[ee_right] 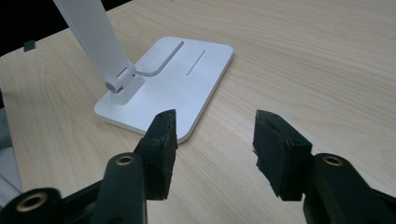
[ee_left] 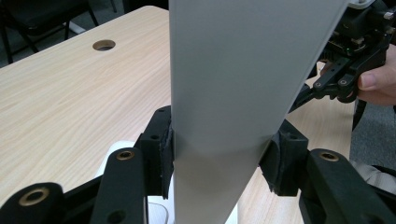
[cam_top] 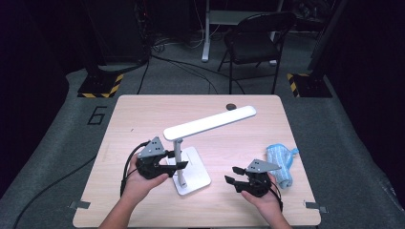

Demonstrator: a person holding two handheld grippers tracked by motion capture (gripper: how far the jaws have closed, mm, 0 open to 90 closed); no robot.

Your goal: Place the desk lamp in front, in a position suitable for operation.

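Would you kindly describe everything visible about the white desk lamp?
The white desk lamp looks like smooth matte plastic. Its flat rectangular base, with rounded corners and a shallow slot, lies on the wooden table. A slim arm rises from a hinge at one edge of the base to a long flat head angled up to the right. The left gripper is shut on the arm; the right gripper is open, short of the base.

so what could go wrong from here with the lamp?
1. The left gripper clamps the lamp's upright arm well above the base, and the long head overhangs; a sideways pull could tip the lamp.
2. The right gripper is open over bare table beside the base, so nothing holds the base down.
3. The blue cloth lies near the right hand and could snag.
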